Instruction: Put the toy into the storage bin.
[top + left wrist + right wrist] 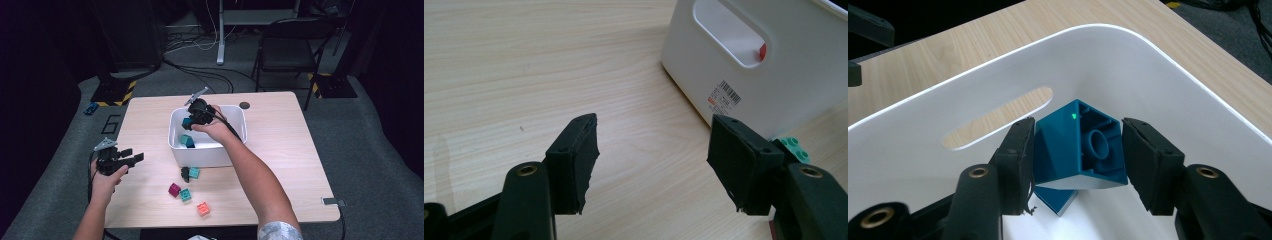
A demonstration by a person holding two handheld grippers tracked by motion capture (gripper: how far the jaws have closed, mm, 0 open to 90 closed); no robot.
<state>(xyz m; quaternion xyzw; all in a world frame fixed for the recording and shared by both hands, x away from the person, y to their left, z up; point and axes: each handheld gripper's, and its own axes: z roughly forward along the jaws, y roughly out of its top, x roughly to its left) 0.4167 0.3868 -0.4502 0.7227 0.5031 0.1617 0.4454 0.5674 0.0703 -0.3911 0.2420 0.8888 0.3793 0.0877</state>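
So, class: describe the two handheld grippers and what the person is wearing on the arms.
Both the left gripper and the right gripper are black, each with two blocky jaws faced with rough-edged black pads and brass-coloured pivot rivets. A grey three-cornered plate sits on top of each, and a black cable trails behind. The forearms are bare; a grey patterned short sleeve covers the right upper arm.

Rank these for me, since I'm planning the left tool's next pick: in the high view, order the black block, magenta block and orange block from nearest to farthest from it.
1. Black block, by the bin's front wall.
2. Magenta block, just below it.
3. Orange block, near the table's front edge.

Measured from the left tool.
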